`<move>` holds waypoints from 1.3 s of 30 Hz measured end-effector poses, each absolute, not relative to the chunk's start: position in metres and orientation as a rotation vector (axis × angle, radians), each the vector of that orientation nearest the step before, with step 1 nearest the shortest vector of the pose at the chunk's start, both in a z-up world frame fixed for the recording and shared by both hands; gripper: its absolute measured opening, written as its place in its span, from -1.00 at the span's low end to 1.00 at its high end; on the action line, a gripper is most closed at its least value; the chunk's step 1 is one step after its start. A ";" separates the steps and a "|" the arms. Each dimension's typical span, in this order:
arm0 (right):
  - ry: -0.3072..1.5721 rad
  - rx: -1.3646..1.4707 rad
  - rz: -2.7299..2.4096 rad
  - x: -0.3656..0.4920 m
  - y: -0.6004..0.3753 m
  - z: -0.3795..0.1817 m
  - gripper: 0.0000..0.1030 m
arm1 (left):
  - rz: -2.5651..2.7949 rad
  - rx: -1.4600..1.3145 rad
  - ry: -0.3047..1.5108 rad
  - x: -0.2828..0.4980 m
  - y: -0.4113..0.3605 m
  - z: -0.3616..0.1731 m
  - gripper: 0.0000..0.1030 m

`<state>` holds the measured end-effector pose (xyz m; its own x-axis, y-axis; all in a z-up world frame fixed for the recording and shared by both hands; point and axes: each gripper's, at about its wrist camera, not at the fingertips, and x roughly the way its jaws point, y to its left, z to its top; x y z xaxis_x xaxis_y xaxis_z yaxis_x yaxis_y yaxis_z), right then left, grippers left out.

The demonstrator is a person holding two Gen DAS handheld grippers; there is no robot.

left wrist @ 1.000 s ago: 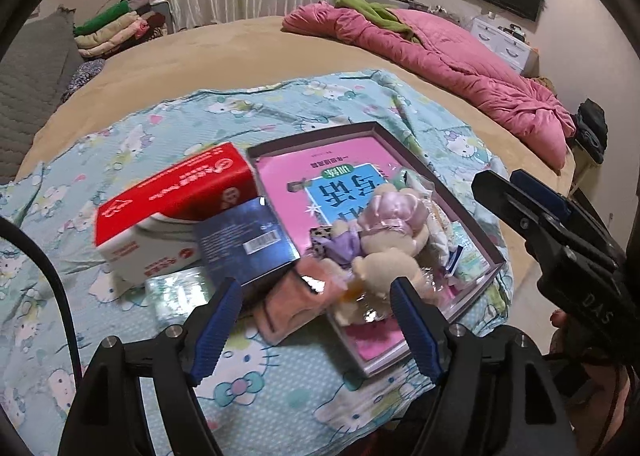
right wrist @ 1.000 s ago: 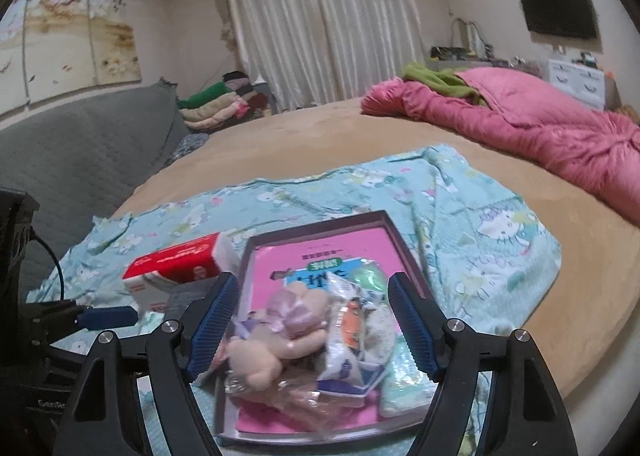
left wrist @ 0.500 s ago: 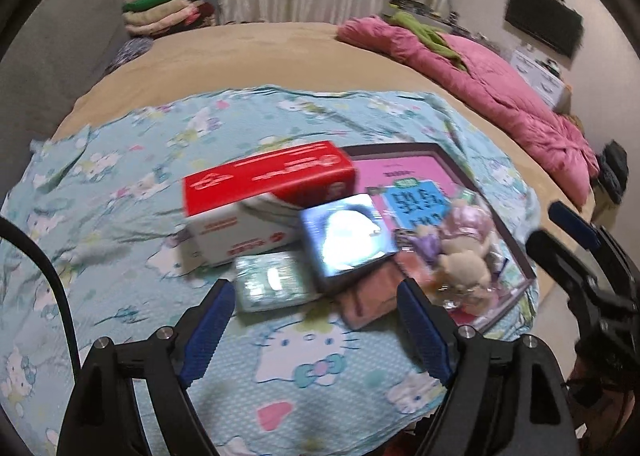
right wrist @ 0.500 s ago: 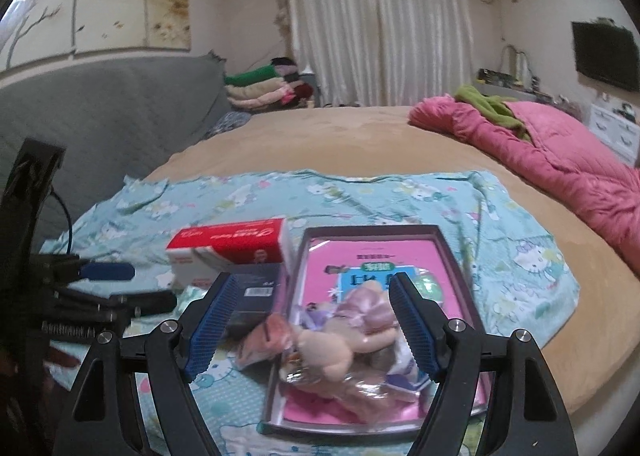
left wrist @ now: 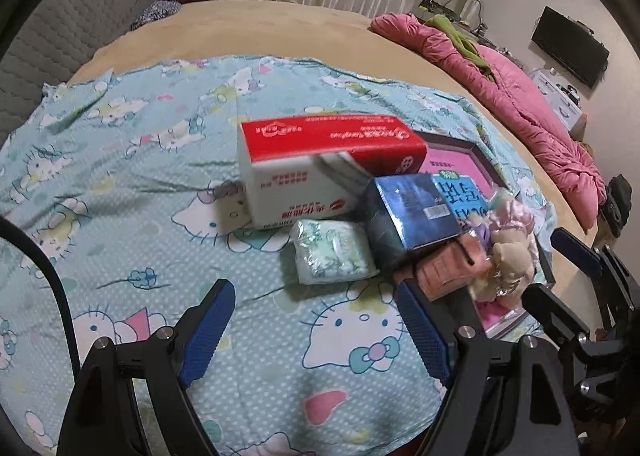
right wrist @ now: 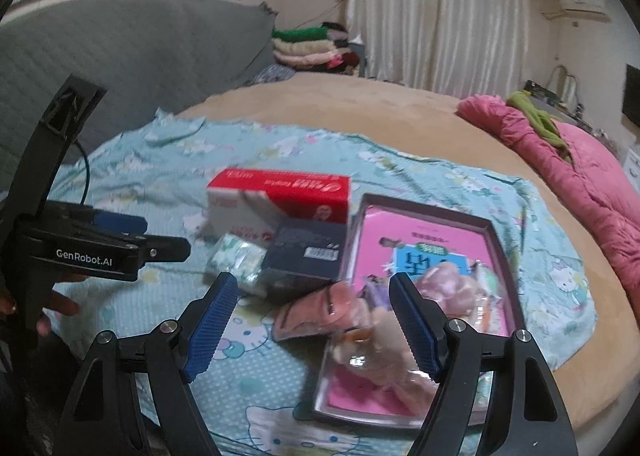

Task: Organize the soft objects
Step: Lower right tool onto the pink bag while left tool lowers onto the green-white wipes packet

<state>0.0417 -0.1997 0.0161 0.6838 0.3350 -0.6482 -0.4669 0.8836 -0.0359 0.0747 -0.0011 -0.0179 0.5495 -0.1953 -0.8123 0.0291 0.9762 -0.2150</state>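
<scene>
Hovering wide apart and empty, our left gripper (left wrist: 316, 330) has just been opening; at its 12 o'clock lies a tissue pack (left wrist: 330, 252). Our right gripper (right wrist: 312, 322) also gapes, holding nothing. At its 12 o'clock a pink cloth (right wrist: 316, 312), at 2 o'clock a plush toy (right wrist: 444, 288) in the tray (right wrist: 496, 240).

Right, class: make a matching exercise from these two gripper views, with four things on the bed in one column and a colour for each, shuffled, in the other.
Things:
1. tissue box
2. quilt
3. small carton
4. wrapped packet

Colours:
A. dark blue
B. pale green and white
C. red and white
D. pink

Pairs: 1-C, 2-D, 3-A, 4-B
</scene>
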 end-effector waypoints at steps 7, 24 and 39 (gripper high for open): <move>0.742 -0.239 0.479 0.063 -0.186 -0.006 0.54 | -0.145 -0.248 1.018 0.082 0.011 -0.045 0.60; 0.834 -0.224 0.509 0.110 -0.185 -0.041 0.38 | -0.194 -0.298 1.058 0.113 0.012 -0.081 0.60; 0.933 -0.090 0.519 0.101 -0.198 -0.044 -0.07 | -0.231 -0.324 1.082 0.131 0.005 -0.096 0.60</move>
<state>0.1012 -0.1982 -0.0436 0.4826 0.3874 -0.7855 -0.4634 0.8740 0.1463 0.1307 0.0051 -0.0957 0.4530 -0.3400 -0.8241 0.0264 0.9291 -0.3689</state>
